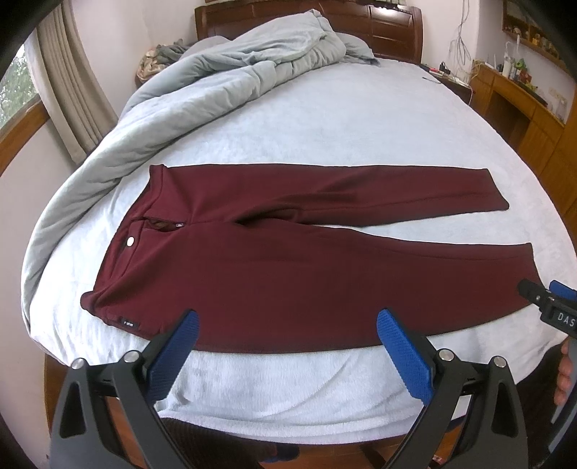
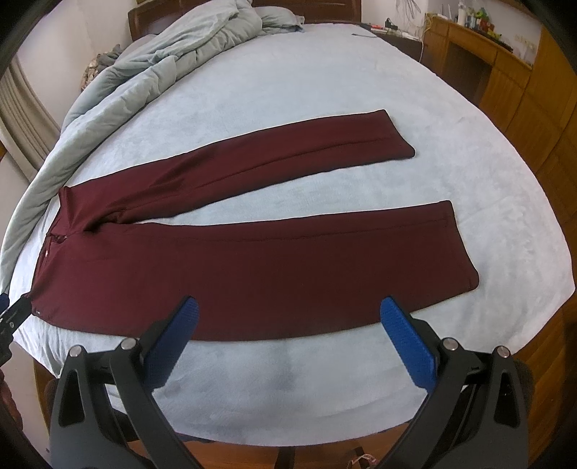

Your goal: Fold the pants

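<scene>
Dark red pants [image 1: 288, 259] lie flat on the bed, waistband to the left, both legs spread apart to the right; they also show in the right wrist view [image 2: 252, 267]. My left gripper [image 1: 287, 324] is open and empty, hovering over the near edge of the pants by the hip. My right gripper [image 2: 288, 312] is open and empty, over the near edge of the near leg. The right gripper also shows at the right edge of the left wrist view [image 1: 551, 306].
The bed [image 1: 324, 108] has a pale blue sheet. A crumpled grey-blue duvet [image 1: 202, 79] lies along its far left side below a wooden headboard [image 1: 306, 18]. A wooden desk and cabinets [image 1: 523, 108] stand at the right. A curtain [image 1: 68, 90] hangs left.
</scene>
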### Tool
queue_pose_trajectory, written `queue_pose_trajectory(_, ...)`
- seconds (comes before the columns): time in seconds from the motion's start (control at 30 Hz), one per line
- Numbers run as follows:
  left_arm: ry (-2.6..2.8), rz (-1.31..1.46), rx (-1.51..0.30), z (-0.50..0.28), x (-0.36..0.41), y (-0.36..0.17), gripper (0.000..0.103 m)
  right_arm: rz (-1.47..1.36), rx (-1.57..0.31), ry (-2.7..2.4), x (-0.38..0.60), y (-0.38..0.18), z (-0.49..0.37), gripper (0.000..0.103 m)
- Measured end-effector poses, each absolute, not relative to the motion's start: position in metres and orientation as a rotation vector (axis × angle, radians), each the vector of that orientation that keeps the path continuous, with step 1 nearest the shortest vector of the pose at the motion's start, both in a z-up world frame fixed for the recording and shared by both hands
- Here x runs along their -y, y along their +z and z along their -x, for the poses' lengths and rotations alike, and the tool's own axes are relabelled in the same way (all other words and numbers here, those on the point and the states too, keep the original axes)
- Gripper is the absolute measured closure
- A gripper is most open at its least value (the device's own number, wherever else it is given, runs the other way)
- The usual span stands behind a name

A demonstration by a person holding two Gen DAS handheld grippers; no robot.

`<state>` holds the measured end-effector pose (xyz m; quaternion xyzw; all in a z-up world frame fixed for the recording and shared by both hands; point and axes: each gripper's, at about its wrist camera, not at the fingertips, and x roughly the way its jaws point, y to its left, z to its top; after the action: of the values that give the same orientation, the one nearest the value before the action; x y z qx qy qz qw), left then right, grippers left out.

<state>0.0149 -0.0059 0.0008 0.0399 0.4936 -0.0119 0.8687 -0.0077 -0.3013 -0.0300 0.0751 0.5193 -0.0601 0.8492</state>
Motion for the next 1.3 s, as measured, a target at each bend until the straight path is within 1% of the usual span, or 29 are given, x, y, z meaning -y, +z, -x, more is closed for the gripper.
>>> queue_pose_trajectory(0.2, -0.032, -0.100, -1.037, -0.030, 0.017, -0.006, 0.004, -0.155, -1.085, -0.128, 0.322, -0.035, -0.010, 0.003)
queue_pose_trajectory(0.33, -0.044, -0.115, -1.034, -0.046, 0.030, -0.012, 0.004, -0.145, -1.063, -0.130, 0.347, -0.033, -0.037, 0.002)
queue_pose_trajectory(0.5, -0.041, -0.152, -1.033, -0.087, 0.050, -0.027, 0.004, -0.121, -1.013, -0.120, 0.391, -0.032, -0.097, 0.002)
queue_pose_trajectory(0.6, -0.076, -0.105, -1.015, -0.127, 0.066, -0.034, 0.004, -0.106, -1.020, -0.121, 0.424, -0.040, -0.145, 0.003)
queue_pose_trajectory(0.67, -0.079, -0.101, -0.992, -0.153, 0.077, -0.034, 0.004, -0.123, -1.052, -0.125, 0.453, -0.051, -0.182, 0.003)
queue_pose_trajectory(0.83, -0.177, -0.077, -1.044, -0.224, 0.109, -0.058, 0.004, -0.209, -1.209, -0.049, 0.514, -0.097, -0.271, 0.003)
queue_pose_trajectory(0.97, -0.260, -0.045, -1.033, -0.261, 0.132, -0.062, 0.004, -0.192, -1.267, -0.013, 0.527, -0.124, -0.311, 0.003)
queue_pose_trajectory(1.07, -0.309, -0.034, -1.059, -0.275, 0.144, -0.077, 0.004, -0.217, -1.324, -0.008, 0.537, -0.149, -0.332, 0.003)
queue_pose_trajectory(1.17, -0.348, -0.043, -1.103, -0.284, 0.151, -0.095, 0.004, -0.256, -1.301, 0.005, 0.542, -0.159, -0.340, 0.002)
queue_pose_trajectory(1.2, -0.361, -0.055, -1.109, -0.288, 0.154, -0.099, 0.004, -0.256, -1.292, 0.013, 0.543, -0.159, -0.341, 0.004)
queue_pose_trajectory(1.23, -0.364, -0.059, -1.127, -0.290, 0.155, -0.105, 0.004, -0.250, -1.287, 0.023, 0.542, -0.158, -0.341, 0.009)
queue_pose_trajectory(1.3, -0.397, -0.066, -1.159, -0.296, 0.157, -0.113, 0.004, -0.206, -1.282, 0.092, 0.539, -0.151, -0.337, 0.056)
